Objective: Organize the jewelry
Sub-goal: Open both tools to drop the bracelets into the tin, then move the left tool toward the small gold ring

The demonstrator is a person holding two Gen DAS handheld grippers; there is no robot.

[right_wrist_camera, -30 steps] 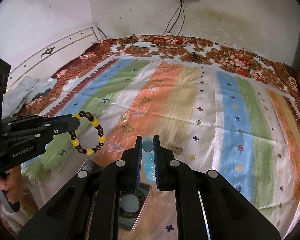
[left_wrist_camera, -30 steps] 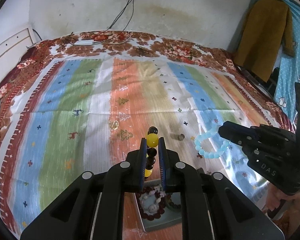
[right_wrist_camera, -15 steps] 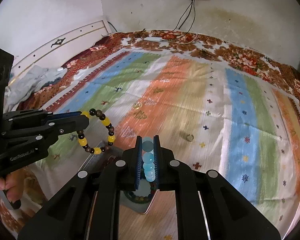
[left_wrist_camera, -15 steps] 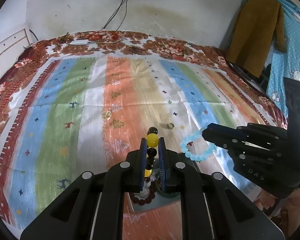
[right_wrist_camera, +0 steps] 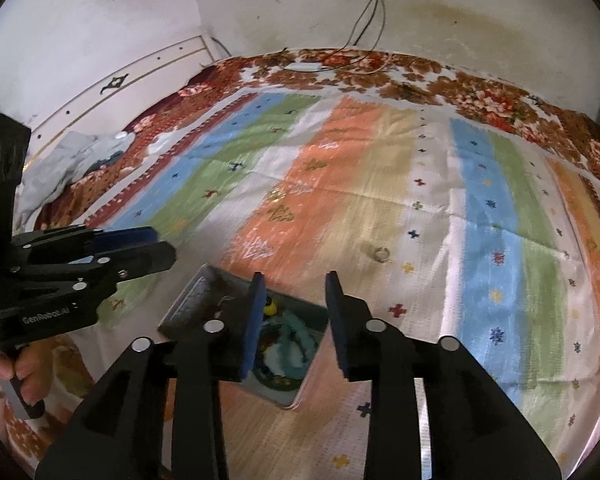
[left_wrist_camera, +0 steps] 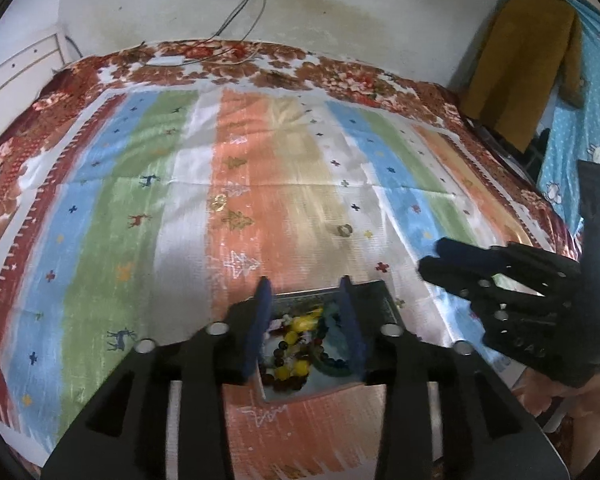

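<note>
Nearly done, we hover both opening, empty grippers, left gripper (left_wrist_camera: 305,280) and right gripper (right_wrist_camera: 296,276), over the bracelet-filled tray (left_wrist_camera: 374,289) at lower centre; one ring (right_wrist_camera: 381,255) at centre-right remains on the bedspread (right_wrist_camera: 480,216)

Both wrist views look steeply down, close above the same tray (left_wrist_camera: 374,287) on the bed (right_wrist_camera: 480,184)

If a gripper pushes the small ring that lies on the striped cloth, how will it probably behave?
The ring lies flat, so it would probably slide, not roll. It looks tiny, likely very light. The woven cloth may snag it.
</note>
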